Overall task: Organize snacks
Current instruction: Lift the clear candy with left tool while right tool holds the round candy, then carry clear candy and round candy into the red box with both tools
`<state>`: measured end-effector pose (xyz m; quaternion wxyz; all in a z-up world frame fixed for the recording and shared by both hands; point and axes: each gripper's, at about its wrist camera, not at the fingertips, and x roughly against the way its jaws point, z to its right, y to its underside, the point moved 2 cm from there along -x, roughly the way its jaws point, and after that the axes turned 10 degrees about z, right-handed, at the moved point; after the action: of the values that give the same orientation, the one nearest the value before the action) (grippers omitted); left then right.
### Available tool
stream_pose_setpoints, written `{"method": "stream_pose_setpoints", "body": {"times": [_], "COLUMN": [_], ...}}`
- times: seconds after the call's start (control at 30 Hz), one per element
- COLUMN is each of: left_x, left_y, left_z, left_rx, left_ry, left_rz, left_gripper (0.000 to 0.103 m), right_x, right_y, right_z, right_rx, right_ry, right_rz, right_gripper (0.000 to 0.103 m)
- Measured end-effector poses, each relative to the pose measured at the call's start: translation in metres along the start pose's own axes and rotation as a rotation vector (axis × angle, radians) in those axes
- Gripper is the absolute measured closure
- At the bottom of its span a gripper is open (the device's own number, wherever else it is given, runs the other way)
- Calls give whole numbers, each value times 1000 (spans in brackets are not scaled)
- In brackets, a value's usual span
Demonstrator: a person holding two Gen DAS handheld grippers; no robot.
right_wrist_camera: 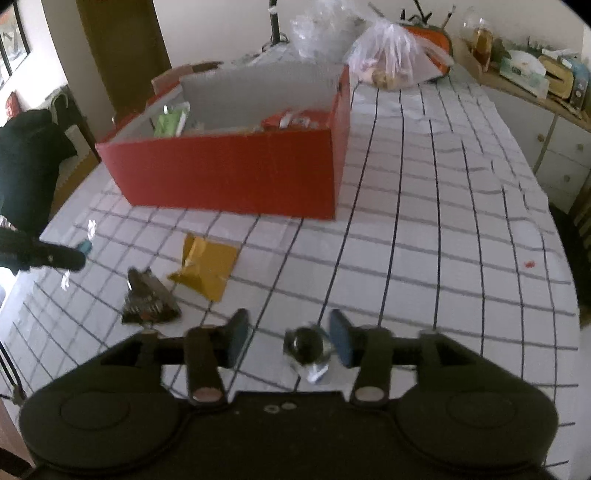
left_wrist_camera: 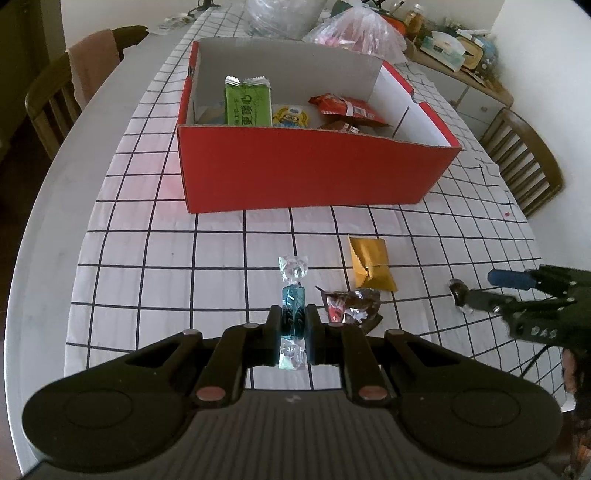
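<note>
Snacks lay both inside and in front of a red cardboard box (left_wrist_camera: 306,170) with a white interior, which stood open on a white tablecloth (left_wrist_camera: 155,236) ruled with black grid lines. Inside the box a green wafer packet (left_wrist_camera: 246,103) leaned against the back wall, a yellow cartoon-printed packet (left_wrist_camera: 291,117) sat just right of it, and a red wrapped snack (left_wrist_camera: 347,106) lay toward the right side above a brown one (left_wrist_camera: 341,127) at the front wall. Behind the box sat a clear plastic bag (left_wrist_camera: 356,31) of goods, and wooden chairs (left_wrist_camera: 48,99) stood at either side of the table.

The left gripper (left_wrist_camera: 293,323) was pinched on a blue twist-wrapped candy (left_wrist_camera: 293,295), its two black fingers (left_wrist_camera: 274,325) pressed against the candy's body, with one clear twisted end sticking out ahead of the tips and the other showing between the fingers behind.

The right gripper (right_wrist_camera: 286,341) stood spread wide, its blue-padded fingers (right_wrist_camera: 338,341) apart on either side of a small dark round candy in clear wrap (right_wrist_camera: 306,347); the candy sat close to the right-hand pad, though whether they touched could not be told, as that view was blurred.

On the cloth between the box and the grippers lay a gold foil packet (left_wrist_camera: 371,264), and just nearer, a dark crinkled wrapper with red print (left_wrist_camera: 351,304), close beside the left gripper's right finger.
</note>
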<state>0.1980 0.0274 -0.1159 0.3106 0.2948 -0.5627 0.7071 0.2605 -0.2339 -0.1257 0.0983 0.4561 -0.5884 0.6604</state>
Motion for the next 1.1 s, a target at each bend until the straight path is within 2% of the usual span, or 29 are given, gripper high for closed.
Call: {"method": "stream_pose_setpoints", "body": {"times": [0.17, 0.43, 0.53, 0.63, 0.7, 0.77, 1.1], "left_x": [1, 0, 0, 0, -2, -4, -12], "left_y": [4, 8, 8, 8, 9, 10, 30], "left_z": [-1, -2, -1, -1, -1, -2, -10], "left_rx": [-1, 8, 8, 11, 10, 13, 32], "left_ry": [-4, -10, -8, -4, -1, -6, 6], "left_rz": [-5, -17, -17, -18, -20, -26, -98], "left_gripper": [91, 91, 91, 91, 91, 91, 90], "right_x": [-18, -32, -33, -32, -32, -30, -22], "right_y": [14, 15, 14, 14, 13, 14, 19], "right_z": [-3, -3, -3, -3, -1, 0, -7], "right_rx": [29, 46, 49, 62, 59, 55, 38], "right_ry": [22, 62, 65, 86, 90, 87, 67], "right_rz": [-54, -65, -62, -60, -55, -52, -56], "right_gripper": [42, 43, 50, 60, 71, 77, 79]}}
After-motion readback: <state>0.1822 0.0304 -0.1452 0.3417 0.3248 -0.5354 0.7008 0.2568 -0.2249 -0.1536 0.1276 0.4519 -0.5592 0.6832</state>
